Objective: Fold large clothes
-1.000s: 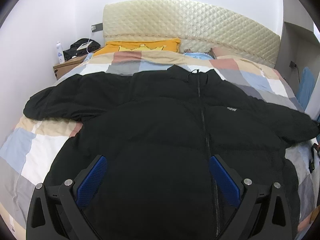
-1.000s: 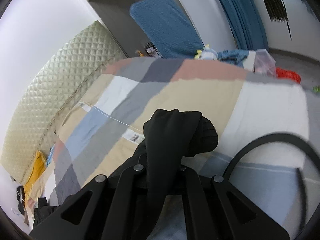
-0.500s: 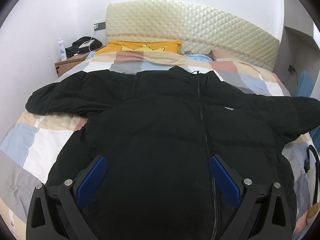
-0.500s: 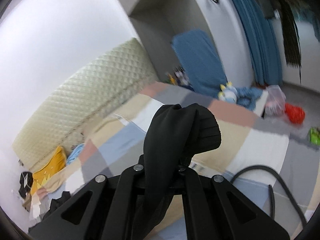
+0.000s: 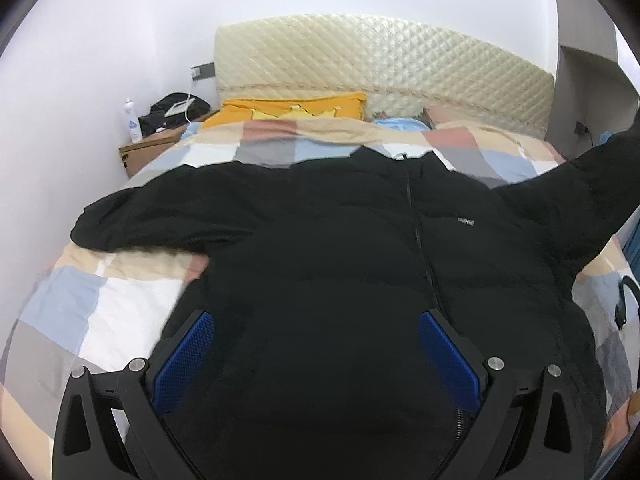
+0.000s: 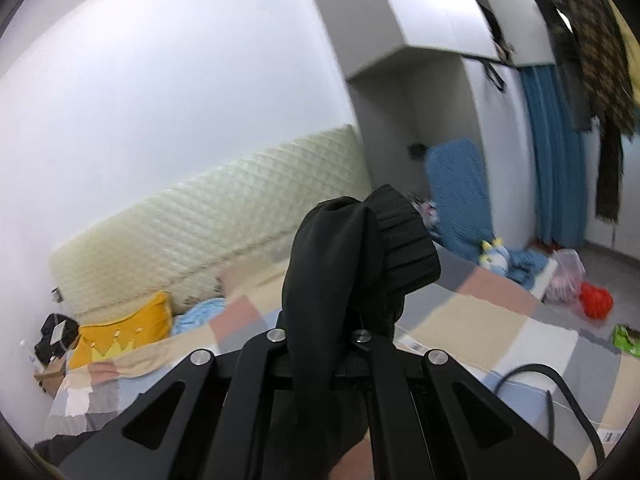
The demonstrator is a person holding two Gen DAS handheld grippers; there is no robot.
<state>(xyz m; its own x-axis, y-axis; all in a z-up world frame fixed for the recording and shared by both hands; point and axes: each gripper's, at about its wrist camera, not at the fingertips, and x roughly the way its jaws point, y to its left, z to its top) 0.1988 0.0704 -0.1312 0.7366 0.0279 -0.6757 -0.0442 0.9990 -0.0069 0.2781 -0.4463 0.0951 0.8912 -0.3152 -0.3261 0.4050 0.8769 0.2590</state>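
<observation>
A large black puffer jacket (image 5: 340,264) lies front up on the checked bedspread (image 5: 104,300), zip closed, collar toward the headboard. Its left sleeve (image 5: 152,216) lies flat on the bed. Its right sleeve (image 5: 576,200) is lifted off the bed toward the upper right. My left gripper (image 5: 316,344) is open, its blue pads (image 5: 188,356) spread above the jacket's hem. My right gripper (image 6: 324,332) is shut on the right sleeve's ribbed cuff (image 6: 396,248) and holds it in the air above the bed.
A quilted cream headboard (image 5: 380,60), a yellow pillow (image 5: 292,110) and a blue cloth (image 5: 396,124) are at the bed's head. A wooden nightstand (image 5: 148,152) with a bottle and a black bag stands at the left. A black cable (image 6: 560,384) lies on the bed's right side.
My right gripper has lifted the cuff from just above the bed high into the air, and the right sleeve has risen with it. My left gripper has stayed open over the hem.
</observation>
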